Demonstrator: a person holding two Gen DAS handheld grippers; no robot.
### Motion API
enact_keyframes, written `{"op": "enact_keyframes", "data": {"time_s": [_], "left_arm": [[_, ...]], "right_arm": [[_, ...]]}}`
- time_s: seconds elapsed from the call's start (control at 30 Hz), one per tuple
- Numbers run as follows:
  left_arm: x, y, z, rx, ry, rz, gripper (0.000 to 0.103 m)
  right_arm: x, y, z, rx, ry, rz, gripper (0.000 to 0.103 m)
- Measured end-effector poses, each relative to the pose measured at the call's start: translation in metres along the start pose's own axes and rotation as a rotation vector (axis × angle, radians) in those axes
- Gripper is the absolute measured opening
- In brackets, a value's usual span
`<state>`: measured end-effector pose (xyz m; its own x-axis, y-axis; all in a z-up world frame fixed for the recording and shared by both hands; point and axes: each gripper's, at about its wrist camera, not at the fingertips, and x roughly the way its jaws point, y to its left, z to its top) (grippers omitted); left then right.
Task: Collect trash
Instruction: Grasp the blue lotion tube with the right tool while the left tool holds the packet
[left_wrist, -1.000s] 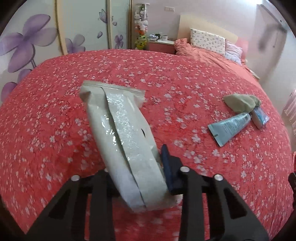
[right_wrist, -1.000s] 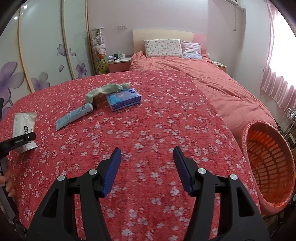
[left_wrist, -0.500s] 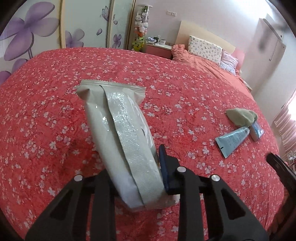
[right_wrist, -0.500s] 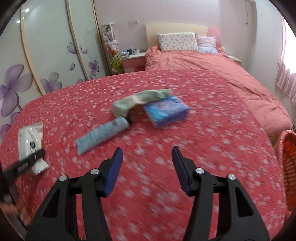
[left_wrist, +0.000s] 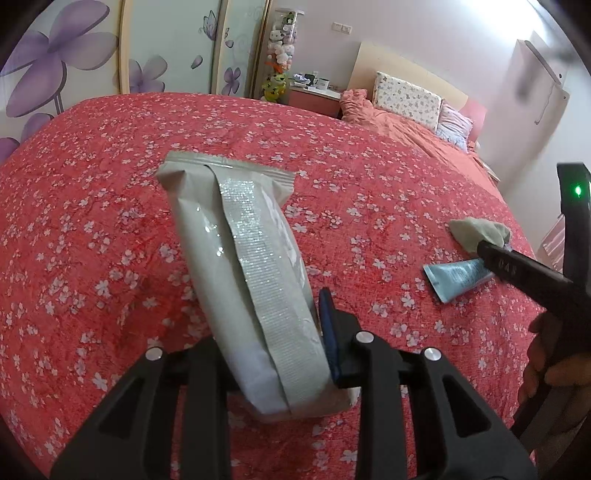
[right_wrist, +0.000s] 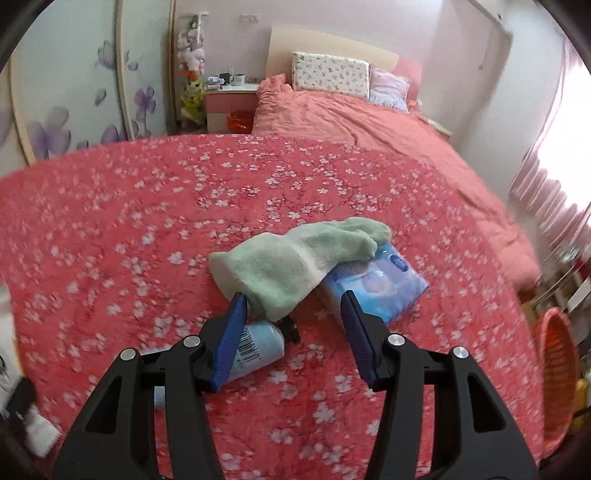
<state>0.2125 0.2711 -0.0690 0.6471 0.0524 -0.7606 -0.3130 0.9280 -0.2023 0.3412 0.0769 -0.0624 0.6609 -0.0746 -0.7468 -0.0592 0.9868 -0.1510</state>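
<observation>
Left gripper clamped, right gripper agape

Location type: a home bedroom. A bed is made up with a coral duvet and two patterned pillows set against a headboard. A pink bedside cabinet is placed beside it. Sliding wardrobe doors printed with purple flowers are fitted along the wall.

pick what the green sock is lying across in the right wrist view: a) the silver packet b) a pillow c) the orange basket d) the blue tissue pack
D: the green sock drapes over one corner of the blue tissue pack on the red bedspread, with its other end by the blue tube.
</observation>
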Motion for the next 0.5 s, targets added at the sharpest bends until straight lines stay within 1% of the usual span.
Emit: {"op": "enact_keyframes", "data": {"time_s": [0.07, 0.13, 0.2, 0.27, 0.33, 0.43, 0.5], "left_arm": [[0.000, 0.003, 0.000, -0.009, -0.001, -0.012, 0.028], [-0.001, 0.004, 0.000, -0.016, -0.002, -0.020, 0.028], [-0.001, 0.005, 0.000, -0.019, -0.002, -0.024, 0.029], [-0.001, 0.005, 0.000, -0.018, -0.002, -0.022, 0.029], [0.000, 0.005, 0.000, -0.015, -0.002, -0.018, 0.029], [0.000, 0.007, 0.000, -0.018, -0.002, -0.024, 0.030], [0.000, 0.007, 0.000, -0.021, -0.002, -0.027, 0.030]], "right_arm": [[-0.008, -0.005, -0.009, -0.015, -0.013, -0.011, 0.053], [-0.015, -0.013, -0.019, -0.010, -0.006, -0.005, 0.053], [-0.025, -0.022, -0.031, 0.013, 0.019, 0.035, 0.053], [-0.035, -0.030, -0.043, 0.014, 0.038, 0.095, 0.051], [-0.044, -0.036, -0.050, 0.019, 0.025, 0.117, 0.050], [-0.052, -0.050, -0.055, 0.063, -0.013, 0.170, 0.051], [-0.055, -0.051, -0.055, 0.080, -0.018, 0.229, 0.050]]}}
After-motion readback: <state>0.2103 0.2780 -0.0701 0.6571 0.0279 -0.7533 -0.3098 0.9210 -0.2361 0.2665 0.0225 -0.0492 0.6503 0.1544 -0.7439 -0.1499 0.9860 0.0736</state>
